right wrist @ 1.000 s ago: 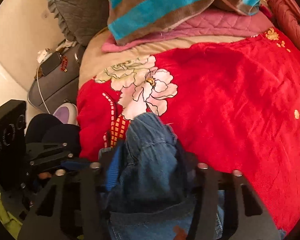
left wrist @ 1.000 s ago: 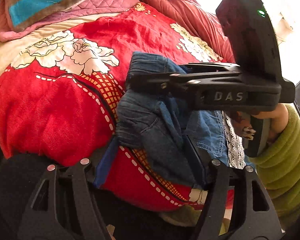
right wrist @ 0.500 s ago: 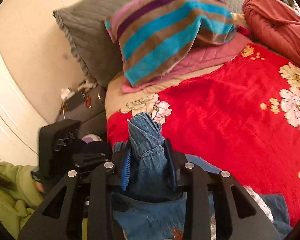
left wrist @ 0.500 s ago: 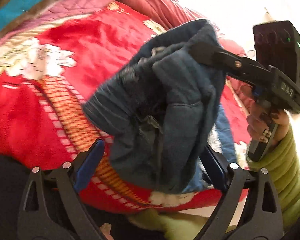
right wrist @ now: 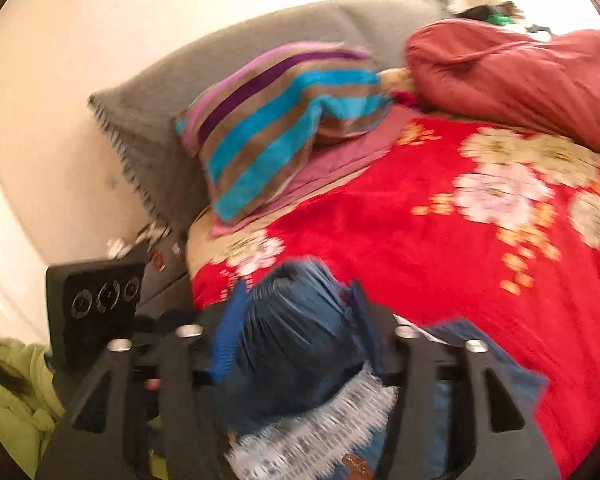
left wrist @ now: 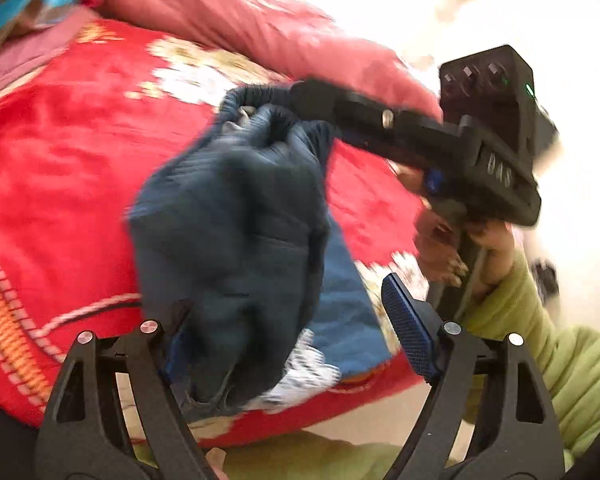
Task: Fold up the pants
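Over the bed (right wrist: 440, 248), near edge: denim pants (left wrist: 236, 232) bunched up, lifted off the red floral blanket (left wrist: 60, 168), a lighter blue part still trailing onto it at 5 o'clock of the bundle.
Left gripper (left wrist: 296, 340): jaws wide but closing; only the left pad touches the cloth, right blue pad (left wrist: 410, 332) stands clear. Not a grip yet.
Right gripper (right wrist: 292, 320): jaws opening, gathered waistband wad between the pads, both sides still against denim. From the left camera it comes in from 3 o'clock, nose buried in the top of the bundle.
Hand (left wrist: 472, 248): green sleeve, on the right gripper's handle.
Handling: soft, limp, moderate weight for cloth; sags and collapses wherever unsupported. Denim is grippy, slip unlikely, not fragile. White lace trim (right wrist: 320, 428) at the hem could snag.
Where to hold: my call, waistband corners or side seams, one per gripper, well apart, so it hangs flat. Avoid grabbing the wad.
Backdrop: striped pillow (right wrist: 284, 128) at 11 o'clock, rust quilt (right wrist: 520, 72) at 1 o'clock.
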`<move>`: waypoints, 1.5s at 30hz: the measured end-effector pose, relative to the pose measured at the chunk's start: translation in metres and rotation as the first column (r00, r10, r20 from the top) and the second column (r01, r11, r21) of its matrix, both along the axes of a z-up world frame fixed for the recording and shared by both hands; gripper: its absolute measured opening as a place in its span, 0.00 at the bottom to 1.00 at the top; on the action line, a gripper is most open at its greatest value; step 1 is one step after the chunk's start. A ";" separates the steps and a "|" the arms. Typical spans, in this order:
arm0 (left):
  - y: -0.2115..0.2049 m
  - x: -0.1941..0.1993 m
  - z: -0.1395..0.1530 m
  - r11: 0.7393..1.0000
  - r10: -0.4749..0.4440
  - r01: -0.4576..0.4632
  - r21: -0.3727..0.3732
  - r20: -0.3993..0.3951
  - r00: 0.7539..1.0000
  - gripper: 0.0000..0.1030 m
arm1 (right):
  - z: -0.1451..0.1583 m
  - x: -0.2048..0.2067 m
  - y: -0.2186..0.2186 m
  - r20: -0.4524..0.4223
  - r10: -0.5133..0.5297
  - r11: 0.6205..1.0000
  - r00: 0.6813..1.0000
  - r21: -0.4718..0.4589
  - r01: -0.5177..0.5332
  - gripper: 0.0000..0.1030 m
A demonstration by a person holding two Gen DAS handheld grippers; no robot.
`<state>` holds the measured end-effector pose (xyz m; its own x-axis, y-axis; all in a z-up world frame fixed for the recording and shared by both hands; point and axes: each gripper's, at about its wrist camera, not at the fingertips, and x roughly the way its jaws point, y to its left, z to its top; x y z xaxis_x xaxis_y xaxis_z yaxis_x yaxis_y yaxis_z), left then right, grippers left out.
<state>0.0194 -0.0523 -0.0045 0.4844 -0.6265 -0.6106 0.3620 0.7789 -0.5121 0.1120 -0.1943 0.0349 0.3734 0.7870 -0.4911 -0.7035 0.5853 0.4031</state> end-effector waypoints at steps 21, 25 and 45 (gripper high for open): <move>-0.034 -0.016 -0.029 0.987 -0.088 0.090 0.135 -0.021 0.996 0.74 | -0.061 -0.027 -0.039 -0.186 -0.216 0.970 0.959 -0.152 0.189 0.32; -0.033 -0.016 -0.028 0.989 -0.085 0.088 0.123 -0.023 0.996 0.74 | -0.080 -0.023 -0.040 -0.183 -0.278 0.944 0.943 -0.232 0.233 0.43; -0.018 -0.028 0.001 0.984 0.018 -0.027 0.173 0.053 0.998 0.85 | -0.022 -0.078 -0.062 0.070 -0.316 0.915 0.946 -0.239 0.324 0.82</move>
